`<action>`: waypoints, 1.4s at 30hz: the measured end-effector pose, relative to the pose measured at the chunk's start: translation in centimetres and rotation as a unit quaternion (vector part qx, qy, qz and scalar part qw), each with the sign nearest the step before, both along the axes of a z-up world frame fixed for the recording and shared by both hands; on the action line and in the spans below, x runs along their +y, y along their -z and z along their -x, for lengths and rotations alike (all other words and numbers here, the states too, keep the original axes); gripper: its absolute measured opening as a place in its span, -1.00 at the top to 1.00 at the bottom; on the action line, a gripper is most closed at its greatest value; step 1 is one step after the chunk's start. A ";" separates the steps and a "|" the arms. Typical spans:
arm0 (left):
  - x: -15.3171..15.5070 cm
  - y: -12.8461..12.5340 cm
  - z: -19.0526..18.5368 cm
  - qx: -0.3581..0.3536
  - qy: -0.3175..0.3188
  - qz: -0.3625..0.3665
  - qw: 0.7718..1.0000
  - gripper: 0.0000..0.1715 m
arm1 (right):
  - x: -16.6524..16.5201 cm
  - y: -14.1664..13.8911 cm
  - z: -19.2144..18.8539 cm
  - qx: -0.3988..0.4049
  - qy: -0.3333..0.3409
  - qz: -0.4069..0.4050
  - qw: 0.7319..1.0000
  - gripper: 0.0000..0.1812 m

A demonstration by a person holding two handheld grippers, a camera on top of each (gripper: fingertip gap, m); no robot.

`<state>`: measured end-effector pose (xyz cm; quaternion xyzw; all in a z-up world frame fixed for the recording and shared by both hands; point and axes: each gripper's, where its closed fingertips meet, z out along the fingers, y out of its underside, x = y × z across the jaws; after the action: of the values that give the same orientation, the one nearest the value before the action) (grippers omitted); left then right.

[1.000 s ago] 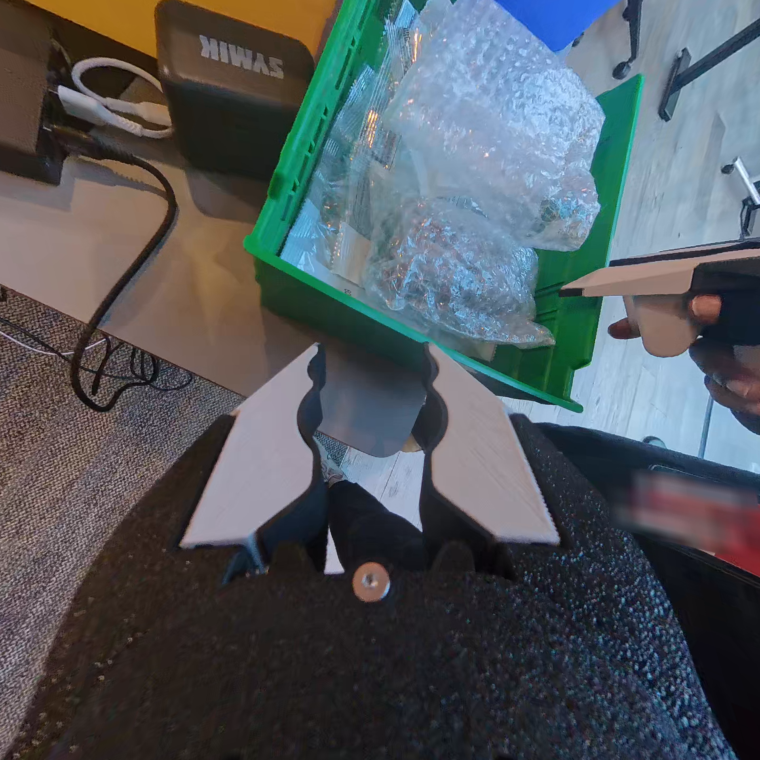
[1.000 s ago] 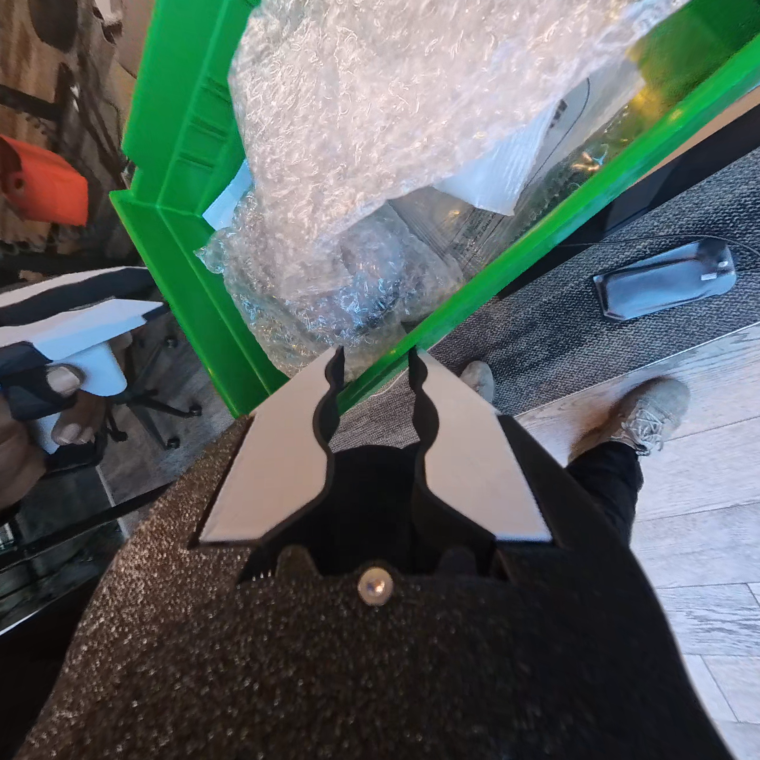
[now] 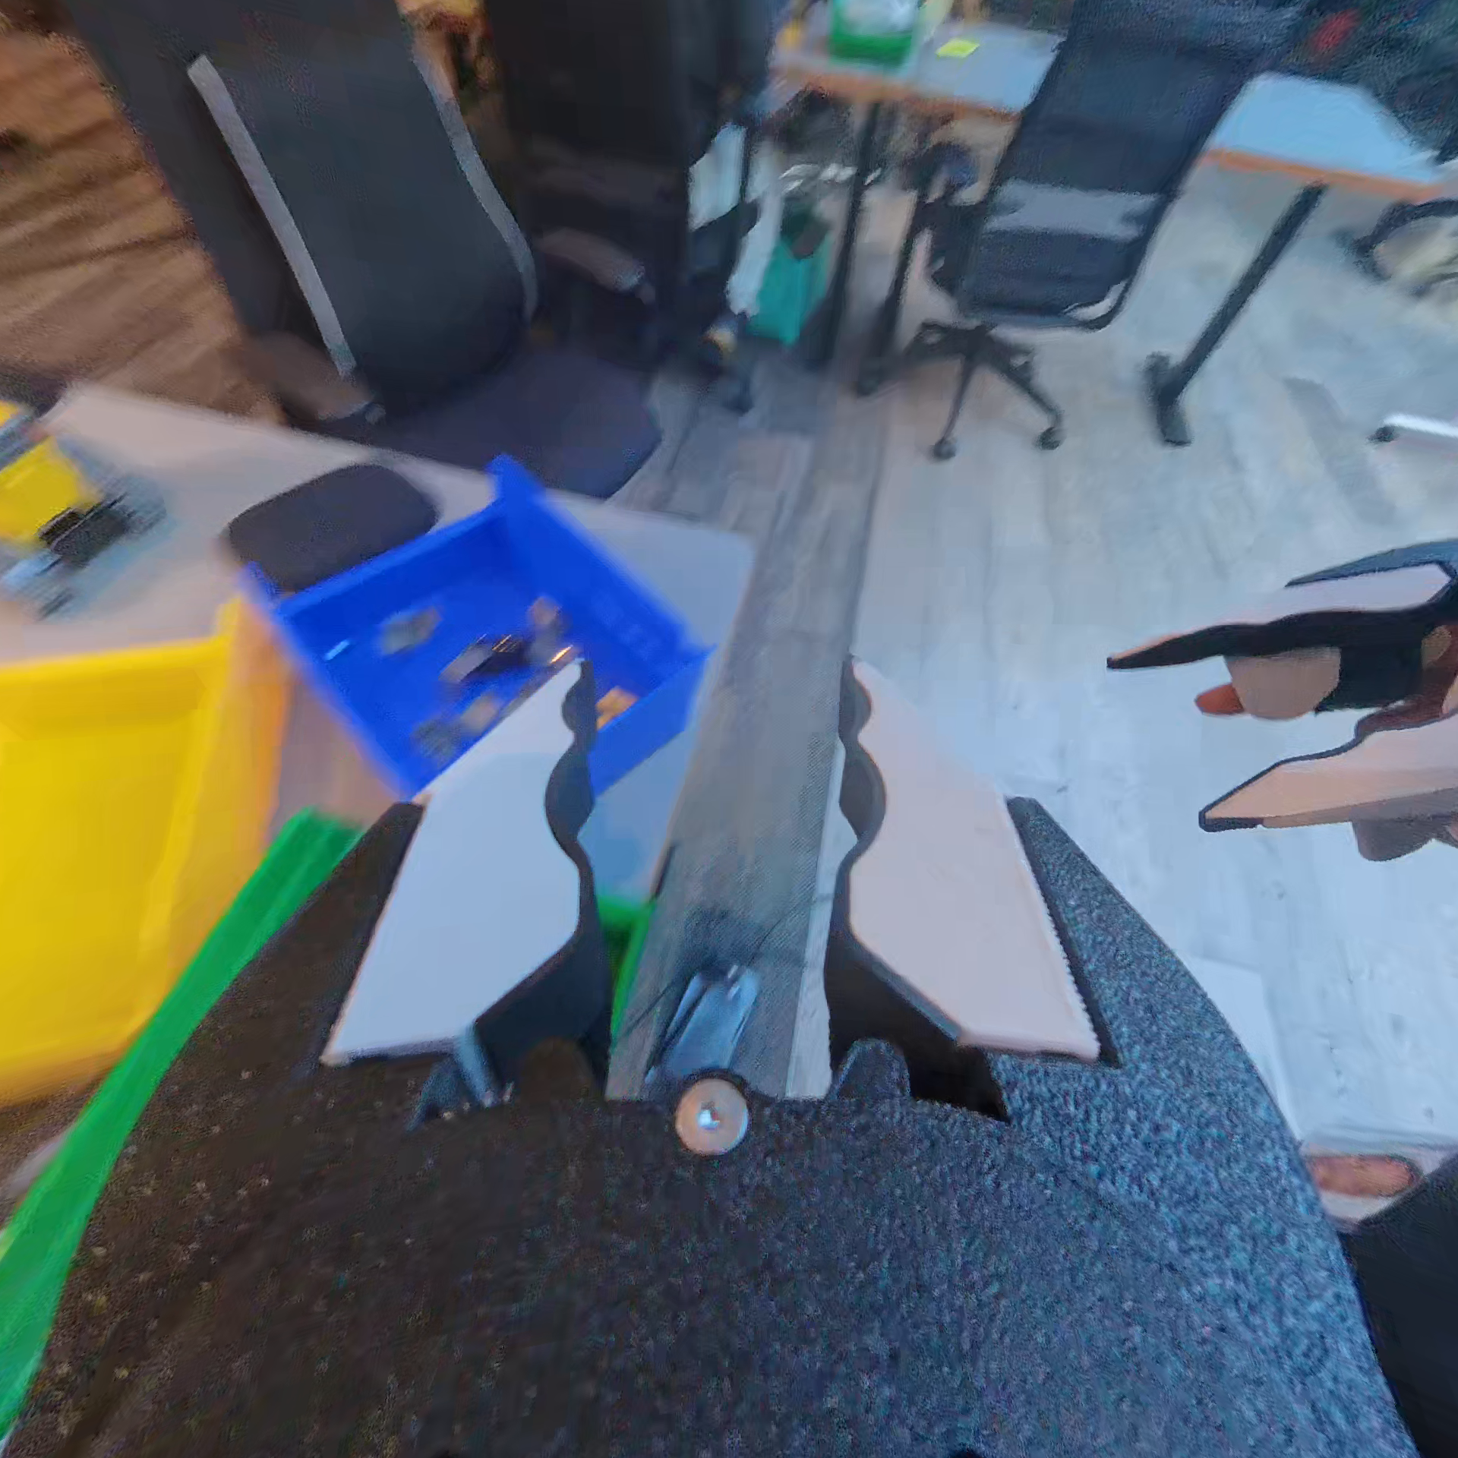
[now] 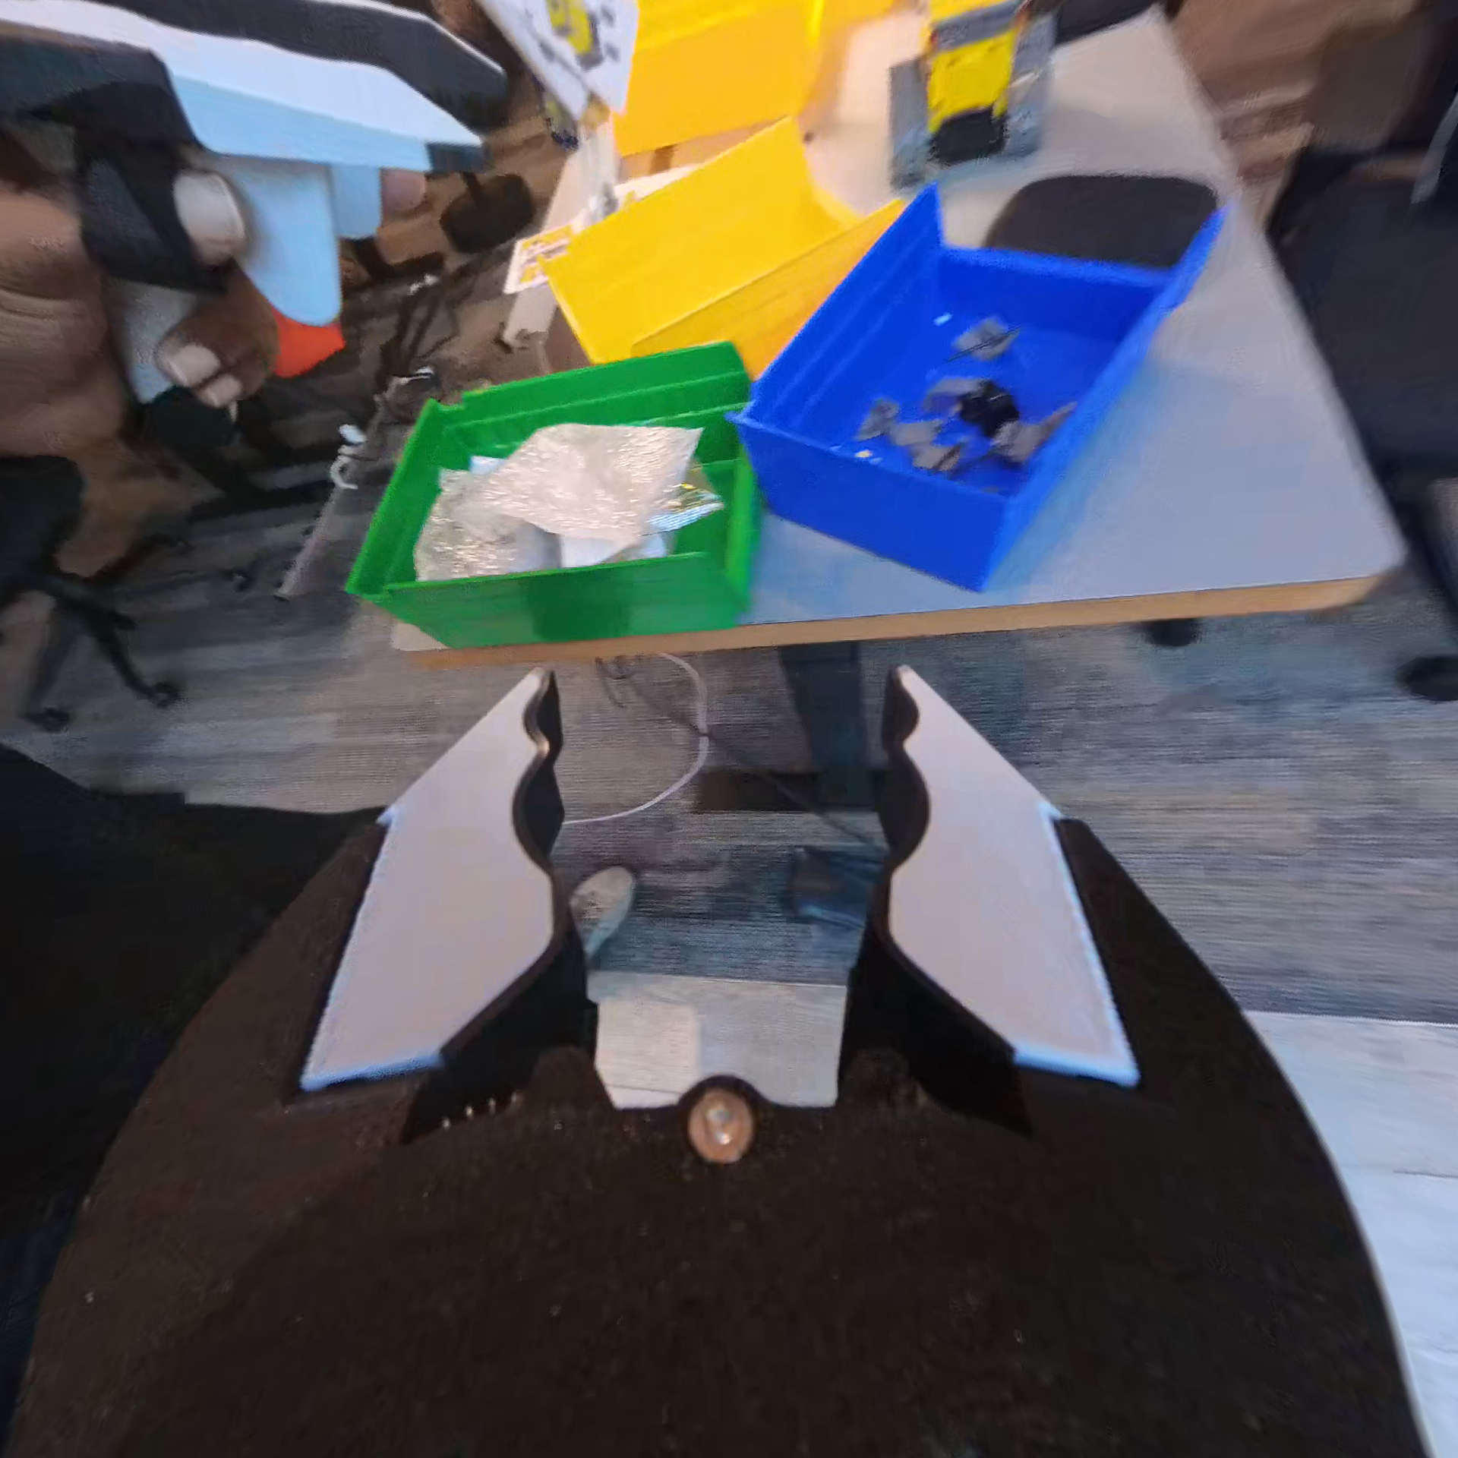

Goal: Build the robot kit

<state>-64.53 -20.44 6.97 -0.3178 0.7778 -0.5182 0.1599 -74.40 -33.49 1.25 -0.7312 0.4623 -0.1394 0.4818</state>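
Your left gripper (image 3: pixel 714 678) and right gripper (image 4: pixel 718 686) are both gaping apart, gripping nothing, hanging off the table (image 4: pixel 1262 505). On it are sitting the yellow bin (image 4: pixel 710 260), blue bin (image 4: pixel 931 489), then green bin (image 4: pixel 568 607) of bubble wrap (image 4: pixel 568 489).

Bins: green bin (image 4: pixel 552 607), blue bin (image 4: pixel 884 497), yellow bin (image 4: pixel 710 260), smooth plastic
Wrap: bubble wrap (image 4: pixel 568 489), crinkled, clear, shiny
Tabletop: table (image 4: pixel 1231 489), smooth, matt
Floor: floor (image 3: pixel 1104 489), pale wood-look planks
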 end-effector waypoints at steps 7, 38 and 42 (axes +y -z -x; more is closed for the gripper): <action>-28.0 -4.9 4.9 -0.009 0.174 0.078 0.982 0.09 | -22.5 -8.5 4.4 -0.090 0.117 0.121 0.982 0.21; -52.0 -3.5 -49.8 -0.095 -0.160 0.043 0.982 0.45 | -56.6 -3.7 -53.4 -0.059 -0.122 0.048 0.990 0.29; -43.1 -1.7 -50.3 -0.063 -0.349 0.015 0.935 0.48 | -51.6 -3.8 -61.4 -0.068 -0.311 0.054 0.946 0.34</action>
<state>-14.19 -63.57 8.72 -0.5384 0.5983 -0.4605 0.3744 -13.01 -85.10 5.01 -0.8525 0.1697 -0.0561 0.4912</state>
